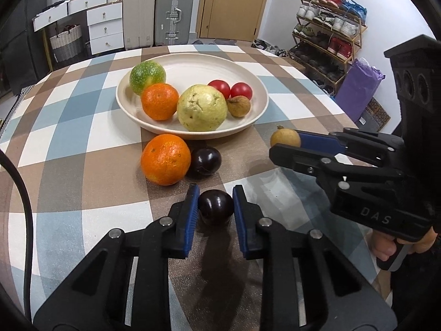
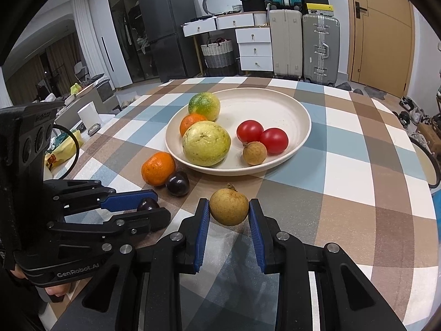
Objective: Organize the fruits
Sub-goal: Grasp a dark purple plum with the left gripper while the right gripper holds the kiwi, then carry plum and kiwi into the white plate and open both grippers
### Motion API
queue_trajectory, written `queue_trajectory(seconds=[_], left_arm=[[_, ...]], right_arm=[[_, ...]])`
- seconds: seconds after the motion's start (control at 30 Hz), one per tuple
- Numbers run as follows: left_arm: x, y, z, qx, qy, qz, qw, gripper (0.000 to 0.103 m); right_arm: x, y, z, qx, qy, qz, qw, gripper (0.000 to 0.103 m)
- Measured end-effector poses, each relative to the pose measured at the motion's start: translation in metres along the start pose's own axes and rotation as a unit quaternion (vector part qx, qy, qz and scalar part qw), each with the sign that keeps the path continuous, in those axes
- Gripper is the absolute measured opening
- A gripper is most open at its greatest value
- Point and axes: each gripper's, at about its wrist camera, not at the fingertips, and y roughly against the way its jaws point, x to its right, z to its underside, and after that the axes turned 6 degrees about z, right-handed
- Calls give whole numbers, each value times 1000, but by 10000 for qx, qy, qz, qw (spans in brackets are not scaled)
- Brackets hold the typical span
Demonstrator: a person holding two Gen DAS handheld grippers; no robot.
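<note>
A cream plate on the checked table holds a green fruit, an orange, a yellow guava, two red tomatoes and a brown longan. In front of it lie an orange and a dark plum. My left gripper is shut on a second dark plum that rests on the table. My right gripper is shut on a yellow-brown longan and holds it just above the table; it also shows in the left wrist view.
The round table's edge curves at the right. A snack bag and a white cup sit beyond its left side. Suitcases, drawers, a door and a shoe rack stand behind.
</note>
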Motion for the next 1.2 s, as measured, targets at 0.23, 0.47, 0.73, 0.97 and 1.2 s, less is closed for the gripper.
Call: queue_trajectory(seconds=[0.23,0.47,0.73,0.97,1.2], left_arm=[[-4,12,-2,164,35,83,9998,22],[-16,30,-8,442,136,53,9989,22],[-31,39,-22,669,203,22,9976,22],[-40,40,-37,834,225,23,9963,22],[-45,30,-52,891,250,14,9957,22]], right_arm=[[2,4,-1,150,-47,-35,9999,30],[1,6,-4,274,-106,-75,9995,30],[2,15,-13,549,-208,-24,9983,30],[9,20,-23,653,-400,-53,9971,29],[17,15,-37,675,-570,75,9961,30]])
